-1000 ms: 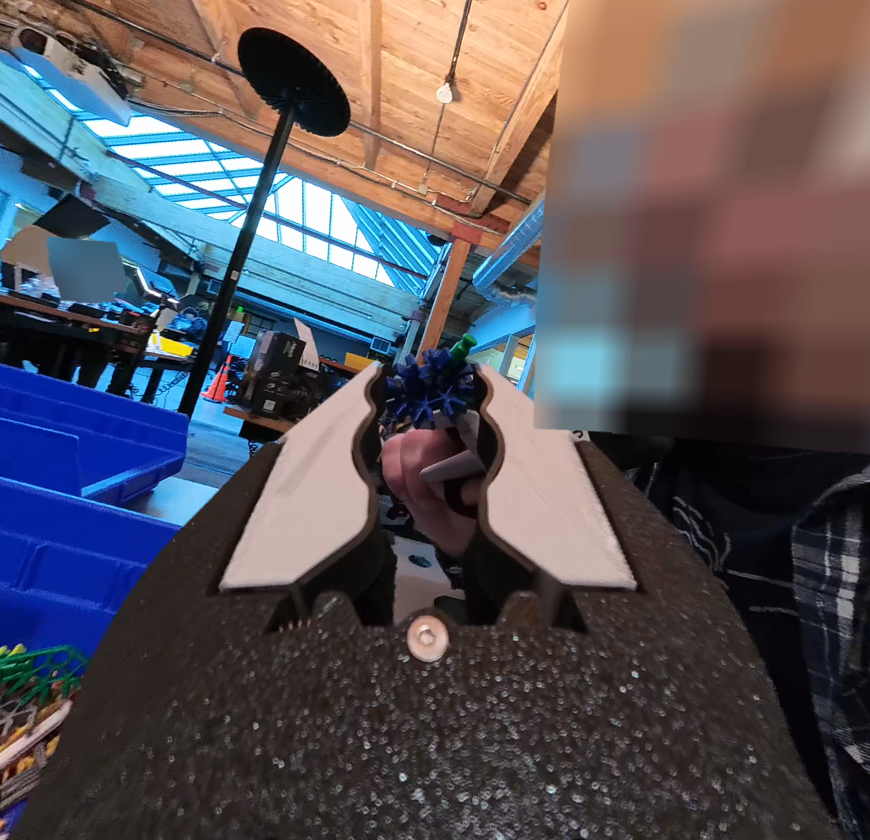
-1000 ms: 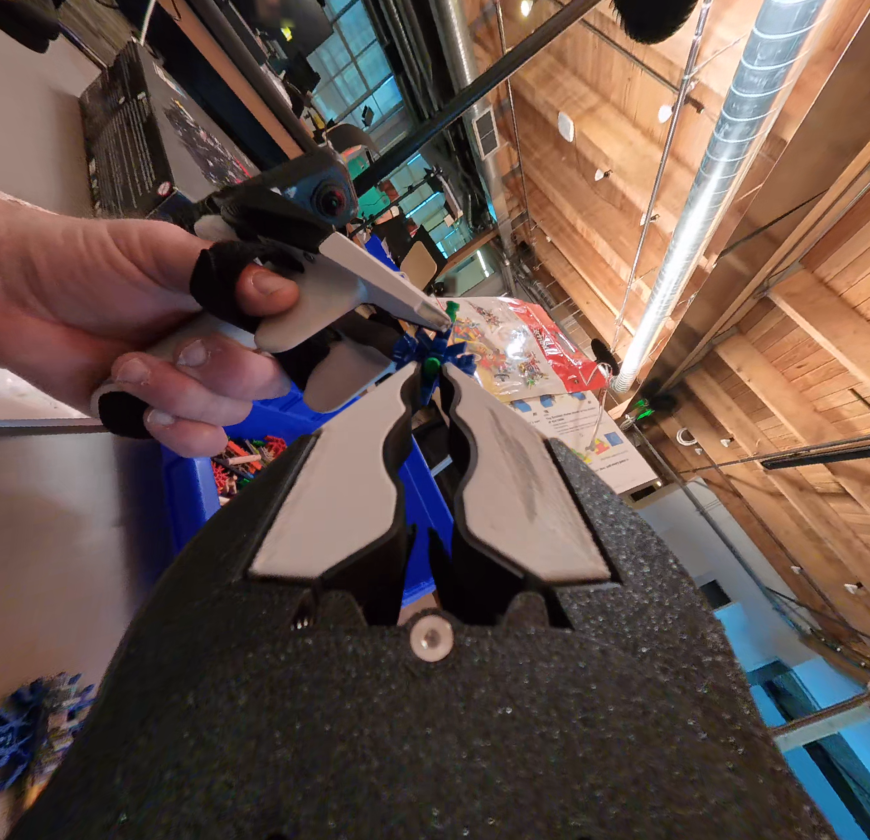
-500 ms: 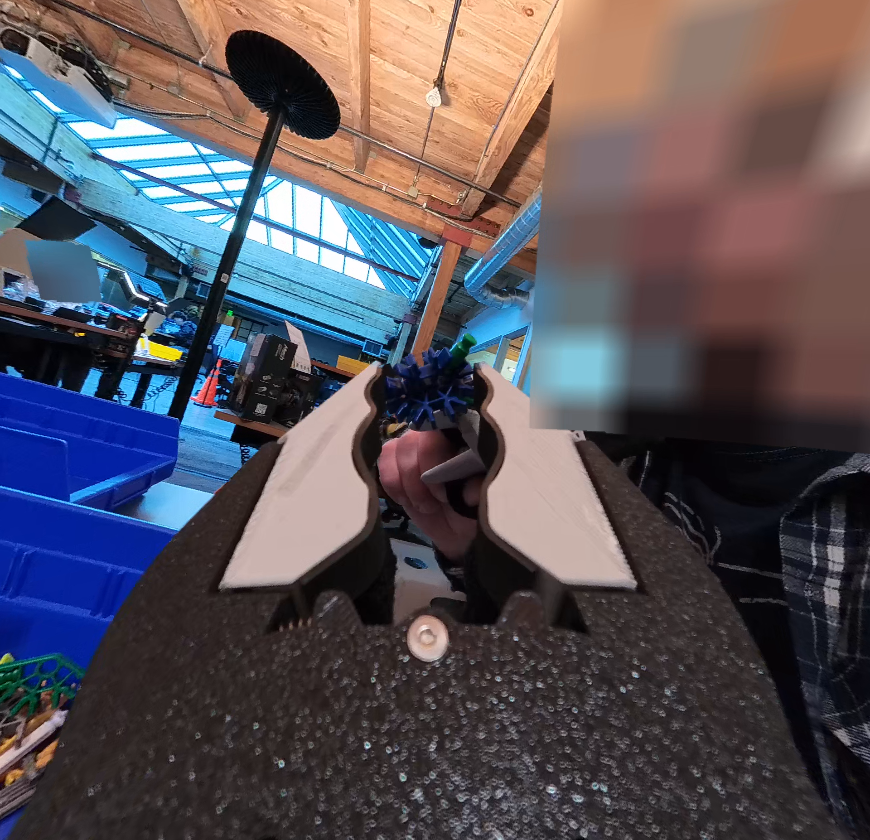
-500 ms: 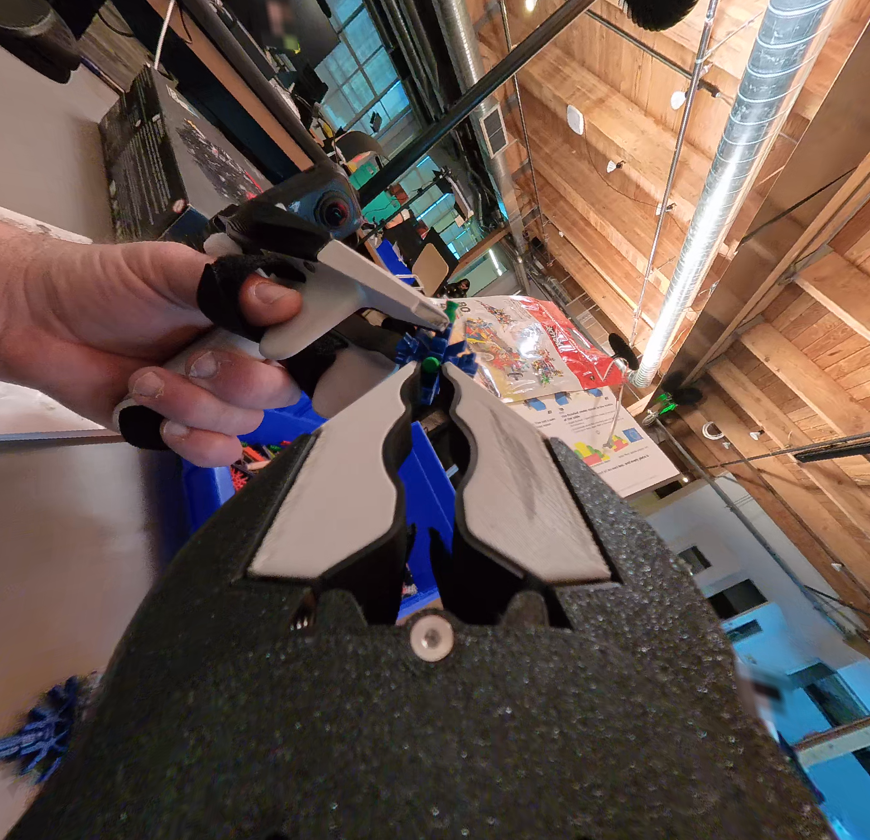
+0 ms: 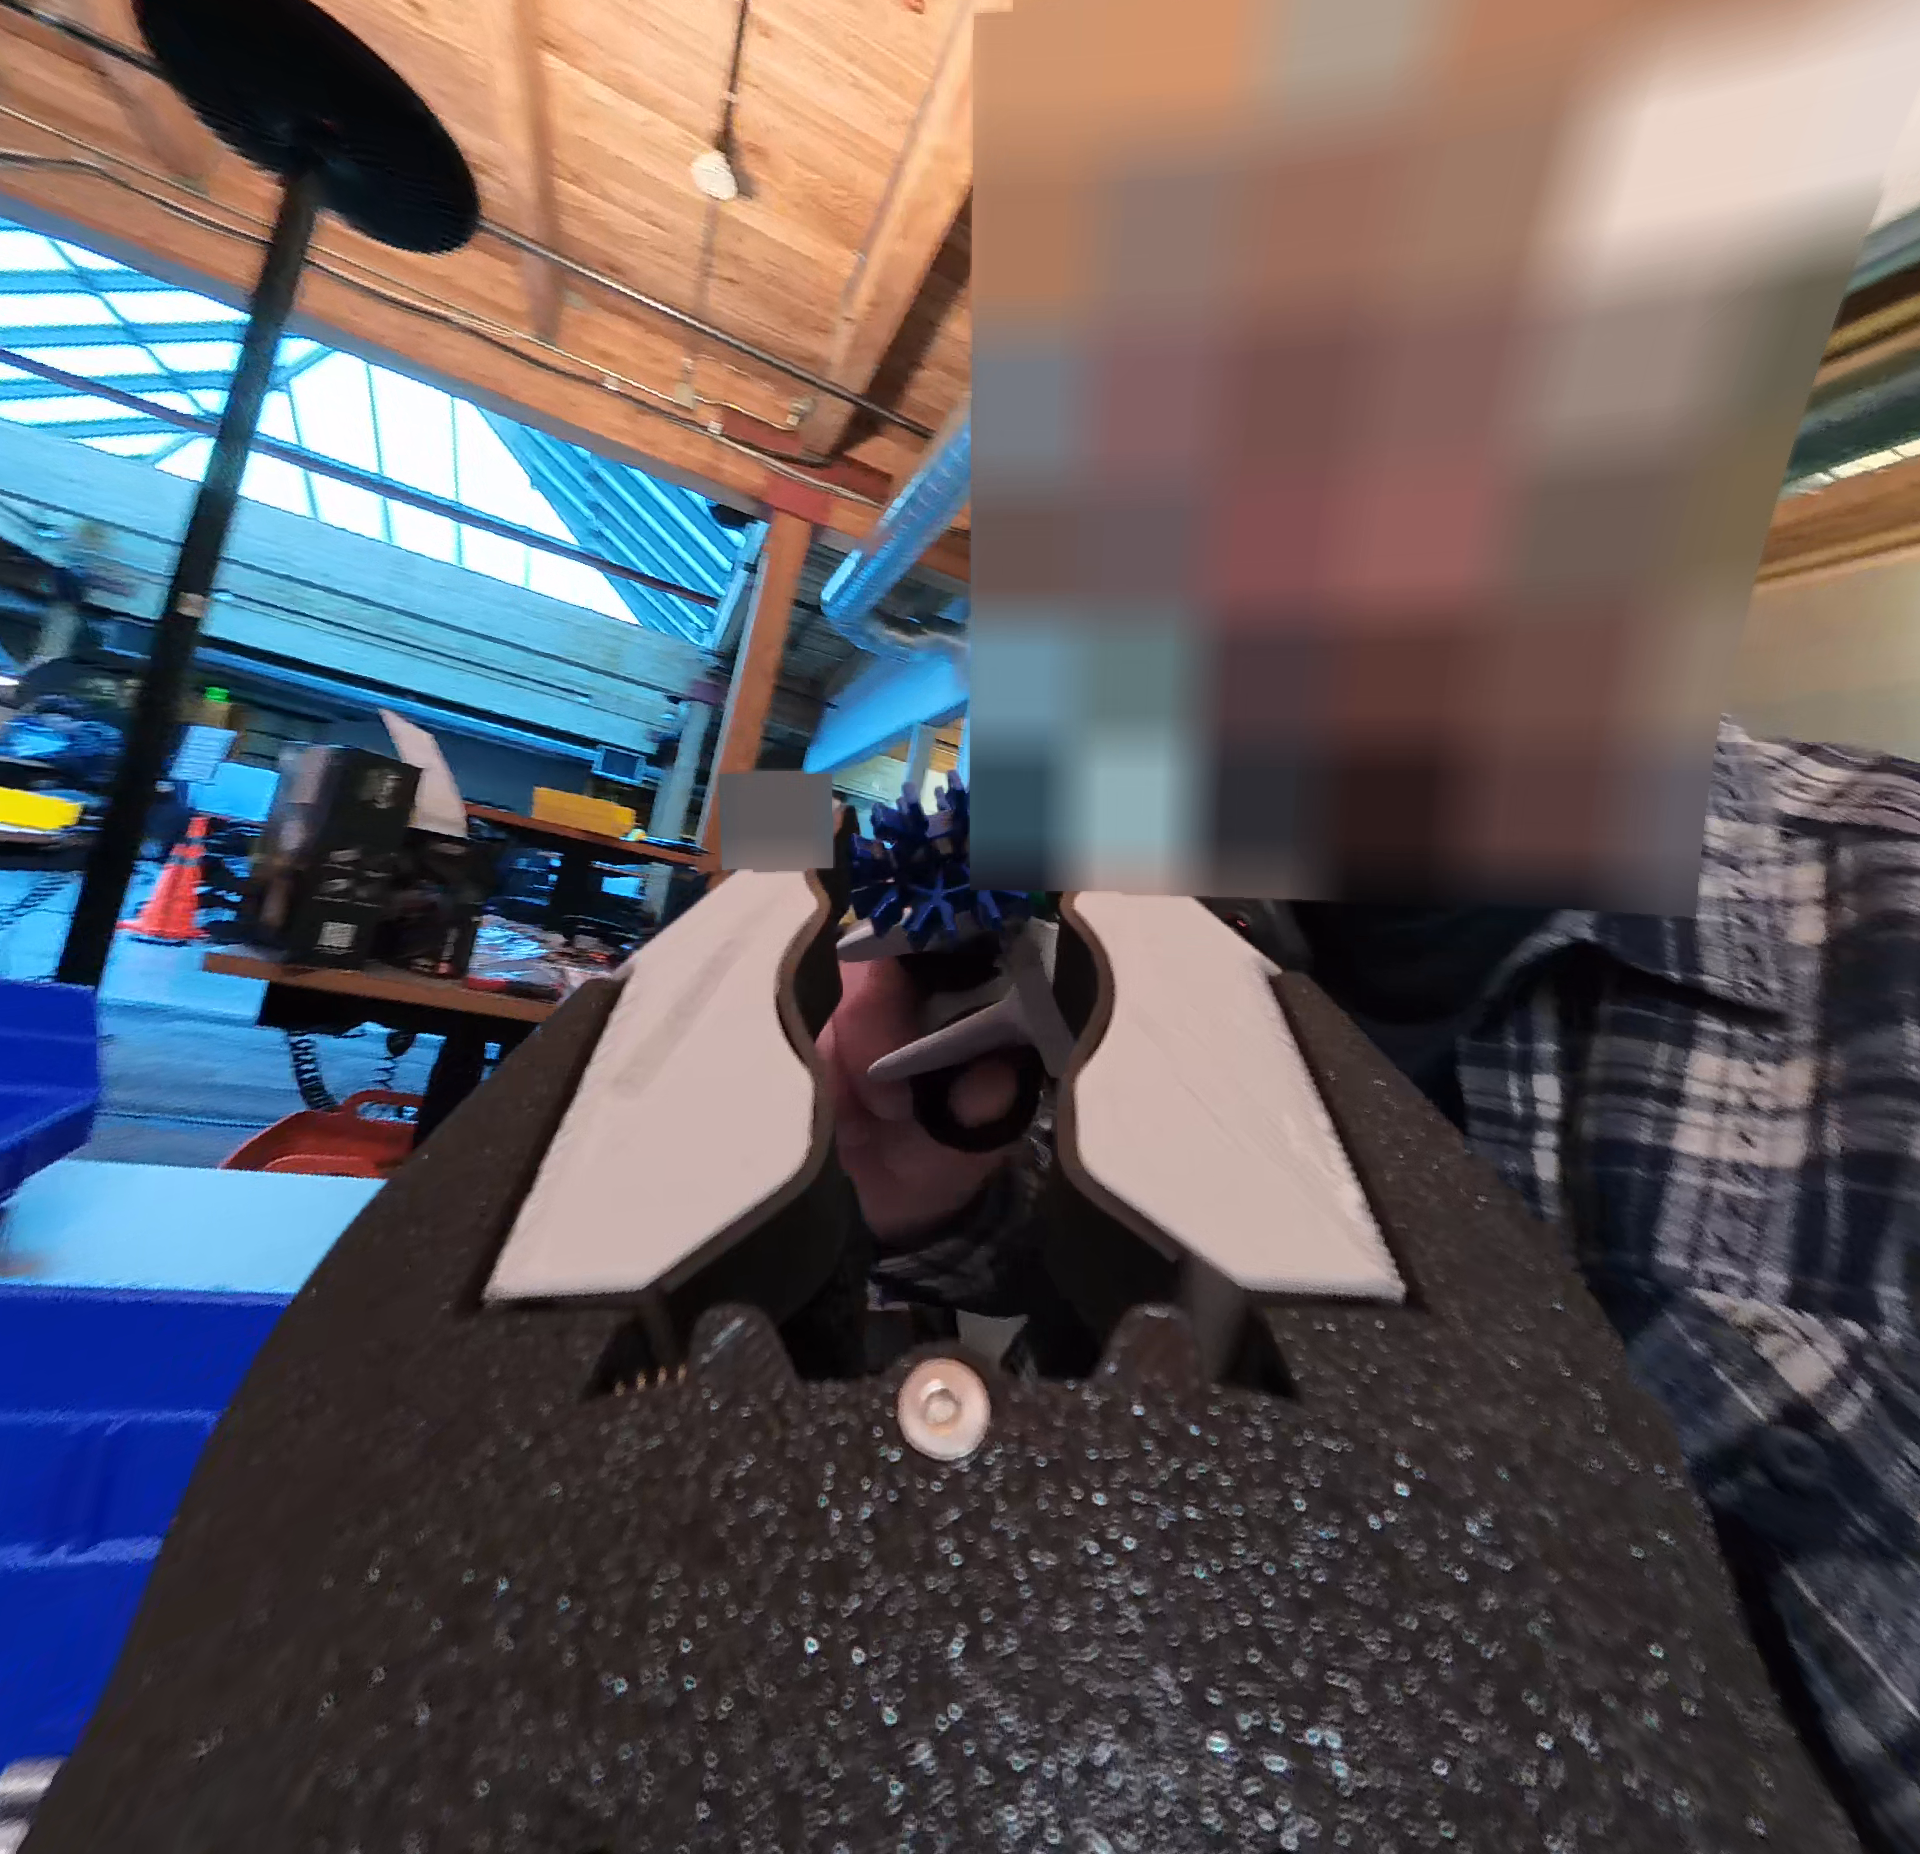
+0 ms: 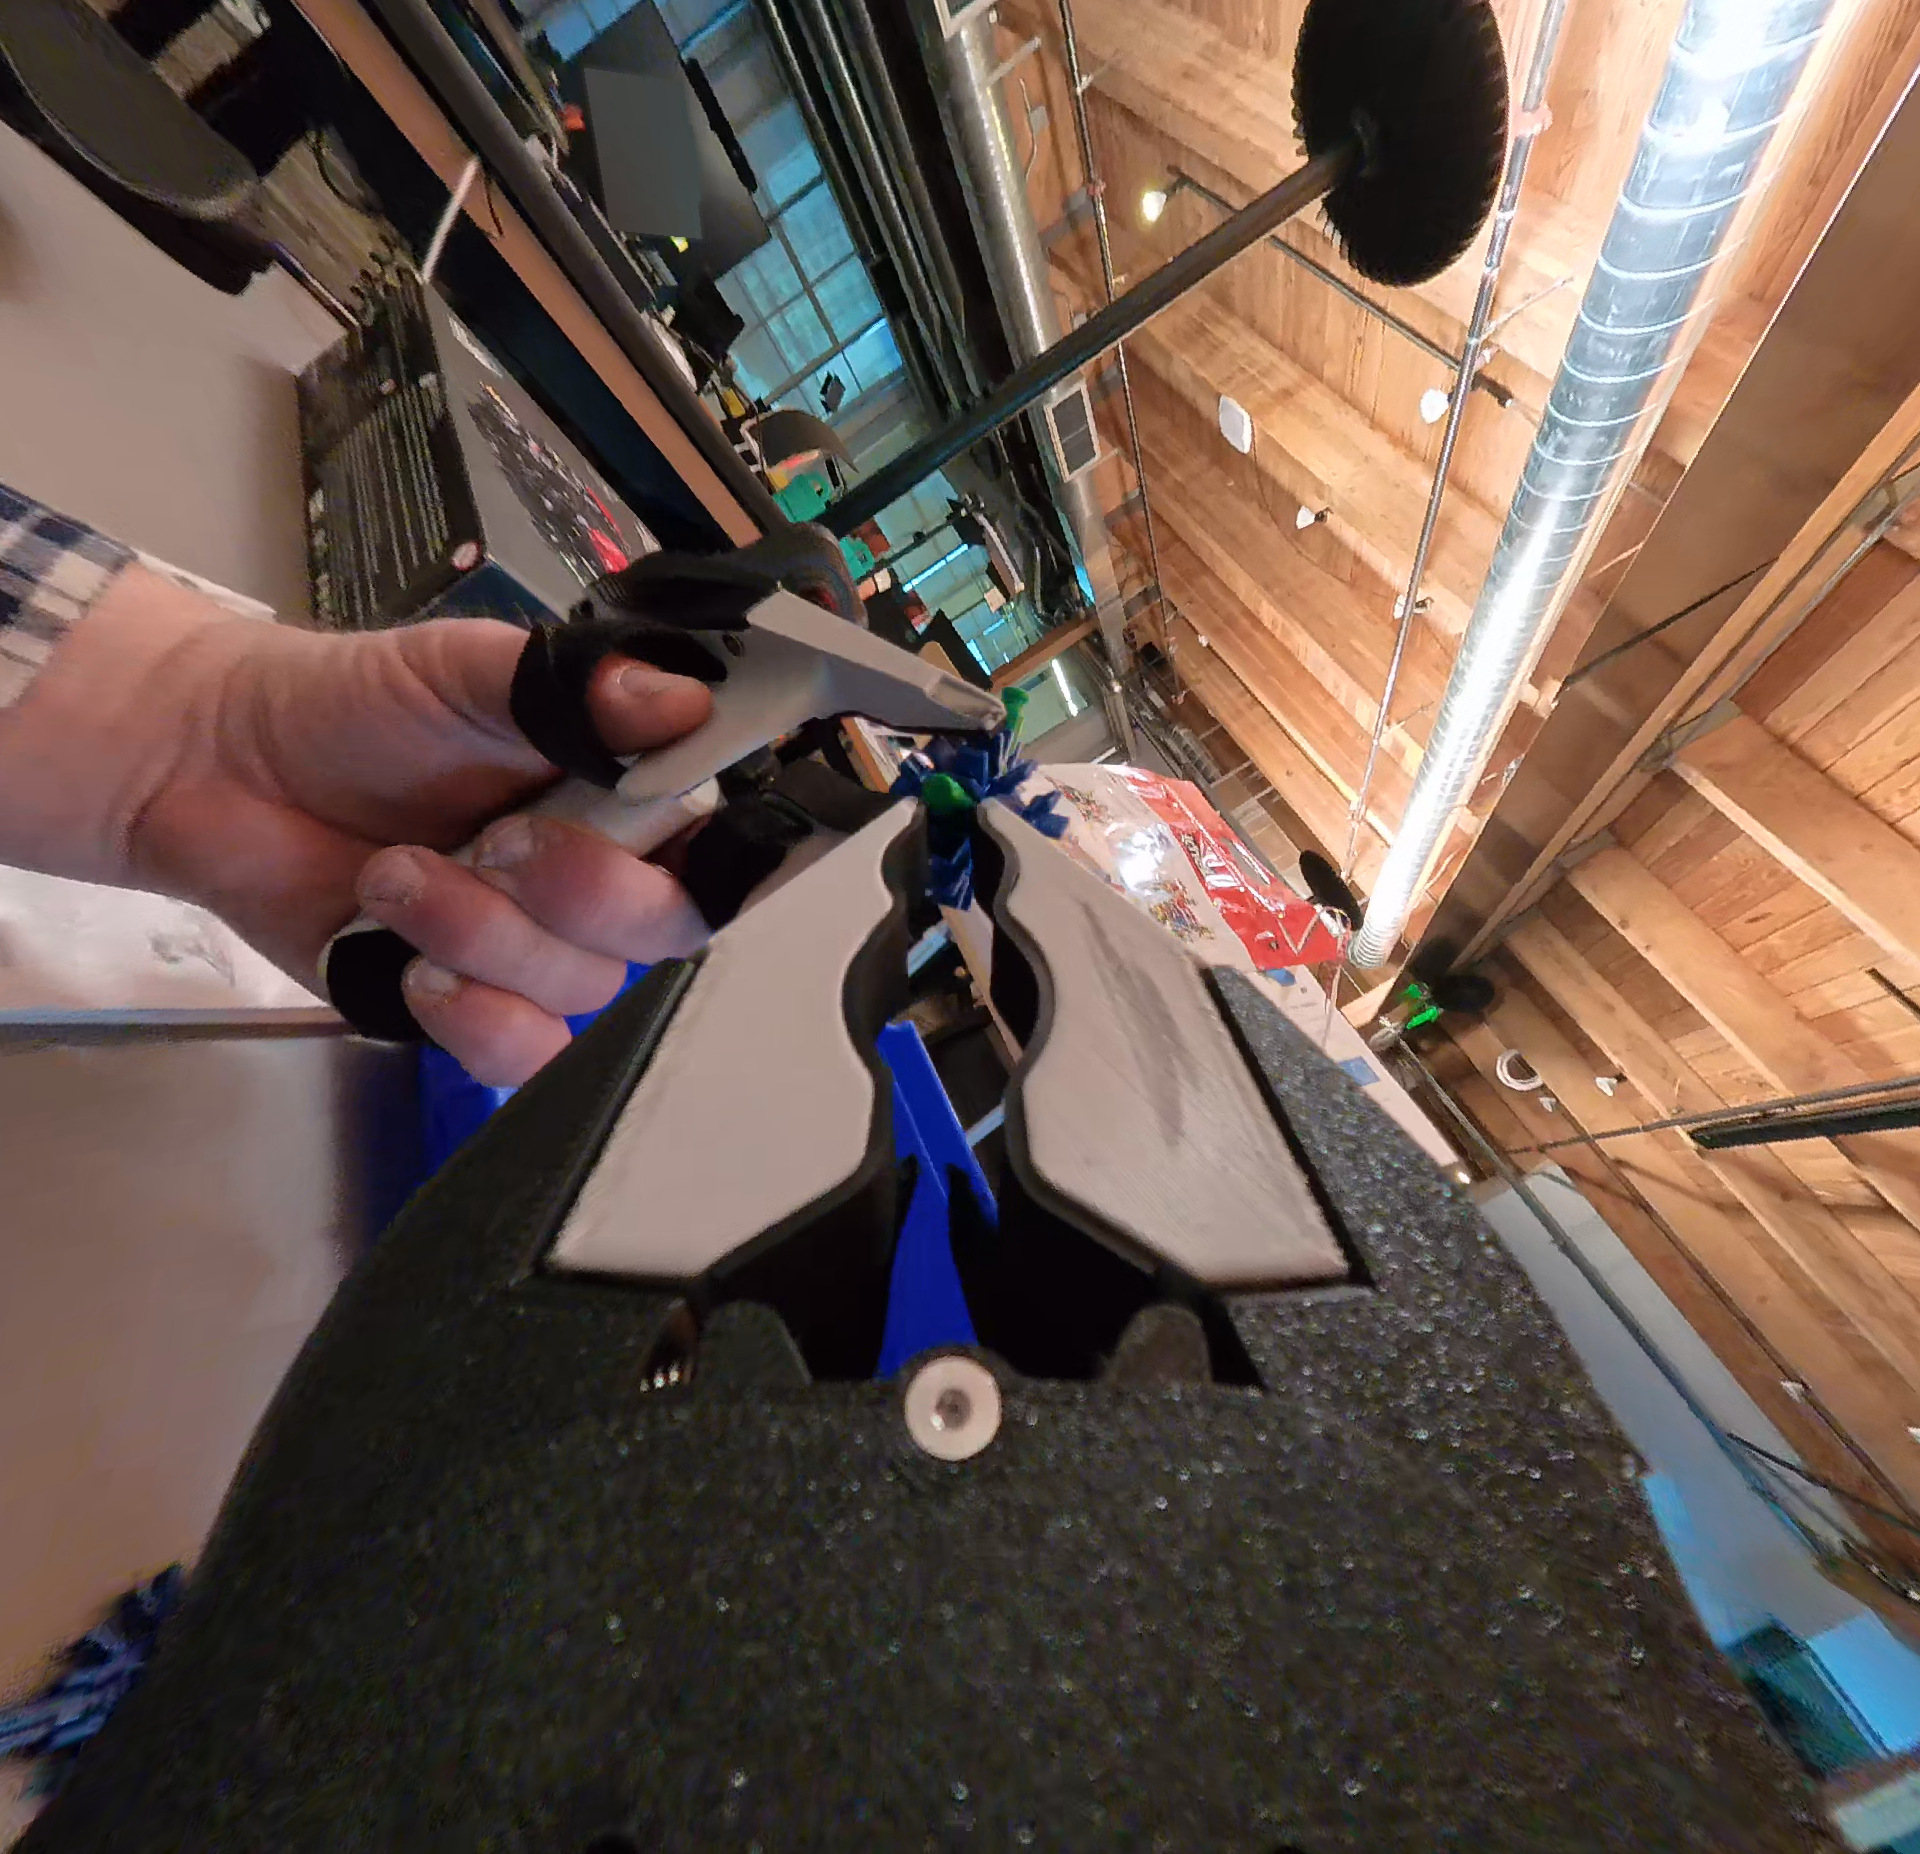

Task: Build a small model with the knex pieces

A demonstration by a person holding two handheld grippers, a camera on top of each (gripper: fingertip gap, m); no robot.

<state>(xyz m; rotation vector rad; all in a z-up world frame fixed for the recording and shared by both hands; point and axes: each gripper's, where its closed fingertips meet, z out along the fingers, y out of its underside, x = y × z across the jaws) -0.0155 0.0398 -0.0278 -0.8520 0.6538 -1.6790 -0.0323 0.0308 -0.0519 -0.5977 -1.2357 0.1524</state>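
My left gripper (image 5: 943,895) has its jaws partly closed around a blue snowflake-shaped connector (image 5: 914,885) at the fingertips. A mosaic patch hides the connector's upper right. My right gripper (image 6: 951,817) is shut on a green rod (image 6: 945,792) that passes through blue connectors (image 6: 982,765); another blue piece (image 6: 951,869) sits between its fingers. Both grippers meet on this one small assembly, held up in the air. The left gripper also shows in the right wrist view (image 6: 831,661), held by a hand (image 6: 312,765), its upper finger tip on the blue connector. The right gripper (image 5: 977,1025) shows beyond my left fingers.
A person in a plaid shirt (image 5: 1714,1129) is close ahead on the right. Blue bins (image 5: 73,1389) are at the left, one (image 6: 925,1233) under the right gripper. A black box (image 6: 416,474), a printed bag of parts (image 6: 1195,869) and a black pole (image 5: 208,557) stand around.
Both grippers have kept their grip and tilted together. The assembly has shifted slightly up and left in the left wrist view. The hand looks larger in the right wrist view.
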